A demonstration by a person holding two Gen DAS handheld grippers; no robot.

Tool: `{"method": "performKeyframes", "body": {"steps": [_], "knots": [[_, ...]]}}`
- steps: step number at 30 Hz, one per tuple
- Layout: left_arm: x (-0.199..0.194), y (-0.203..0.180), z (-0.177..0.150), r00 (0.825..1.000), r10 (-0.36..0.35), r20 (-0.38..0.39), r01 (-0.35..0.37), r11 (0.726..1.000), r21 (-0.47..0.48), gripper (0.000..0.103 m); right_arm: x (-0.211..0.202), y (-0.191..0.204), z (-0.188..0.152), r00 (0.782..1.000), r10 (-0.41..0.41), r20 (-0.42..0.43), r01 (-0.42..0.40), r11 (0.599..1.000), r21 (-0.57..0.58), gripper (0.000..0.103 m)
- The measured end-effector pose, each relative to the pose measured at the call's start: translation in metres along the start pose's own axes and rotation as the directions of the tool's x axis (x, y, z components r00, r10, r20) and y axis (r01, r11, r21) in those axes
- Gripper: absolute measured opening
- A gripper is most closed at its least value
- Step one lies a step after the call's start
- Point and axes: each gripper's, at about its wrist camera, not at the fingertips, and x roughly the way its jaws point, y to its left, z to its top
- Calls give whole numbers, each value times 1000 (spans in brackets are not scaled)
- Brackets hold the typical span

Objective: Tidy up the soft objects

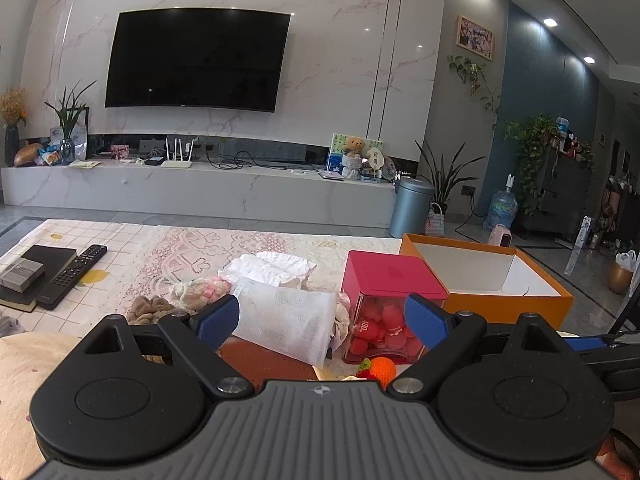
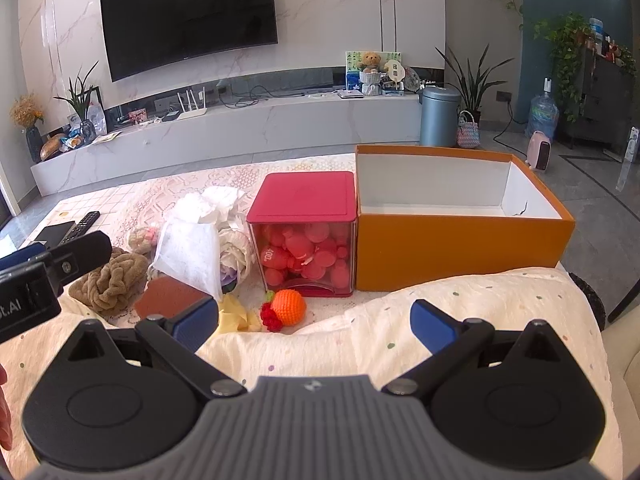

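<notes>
Left tool (image 1: 322, 322) spread, white mesh pouch (image 1: 286, 320) lengthwise

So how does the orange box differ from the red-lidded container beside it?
The orange box is open-topped, while the red-lidded container is lidded. The orange box is opaque and looks empty; the container has clear walls and holds red balls. The box is wider and lower. Both sit on the patterned cloth, side by side.

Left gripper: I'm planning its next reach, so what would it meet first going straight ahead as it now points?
Most likely the white mesh pouch, which lies between the open left gripper fingers in its own view. The red box stands just right of that line. Depth is hard to judge.
</notes>
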Motion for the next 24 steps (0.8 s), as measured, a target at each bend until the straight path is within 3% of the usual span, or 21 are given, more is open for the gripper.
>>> {"method": "performKeyframes", "body": {"steps": [24], "knots": [[2, 0, -1, 1000, -5, -20, 5, 1000, -2, 103, 4, 4, -5, 999, 12, -36, -13, 1000, -13, 100]]}}
